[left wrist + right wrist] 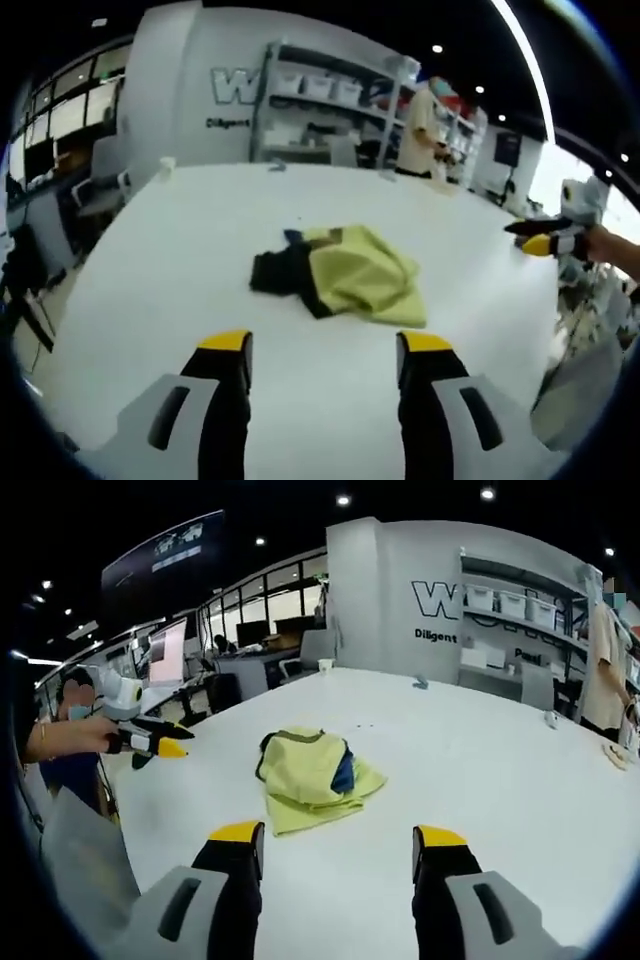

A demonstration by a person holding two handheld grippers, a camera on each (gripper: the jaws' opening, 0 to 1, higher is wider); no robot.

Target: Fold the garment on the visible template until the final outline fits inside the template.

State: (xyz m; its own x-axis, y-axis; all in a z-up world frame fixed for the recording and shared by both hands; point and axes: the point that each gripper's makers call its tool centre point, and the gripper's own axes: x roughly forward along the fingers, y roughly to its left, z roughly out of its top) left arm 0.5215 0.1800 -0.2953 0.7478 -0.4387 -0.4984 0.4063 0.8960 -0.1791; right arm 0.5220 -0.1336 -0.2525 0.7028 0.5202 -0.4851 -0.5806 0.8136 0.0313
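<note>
Garment (pixel 345 275) bunched on table (pixel 180 250), outline unclear; both grippers (pixel 325 345) (pixel 338 835) released, empty.

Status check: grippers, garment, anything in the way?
Left gripper open, empty. Right gripper open, empty. Yellow garment bunched on white table, untouched. Nothing blocking it.

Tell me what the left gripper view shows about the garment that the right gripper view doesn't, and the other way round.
Left gripper view: the garment's black part spreads out on one side of the yellow-green fabric, and the right gripper comes in at the right edge.

Right gripper view: the garment looks mostly yellow-green with a small blue patch, and the left gripper comes in from the left.

Both: the garment lies bunched on the white table, untouched, with each view's own jaws apart and empty, and shelves stand behind.
</note>
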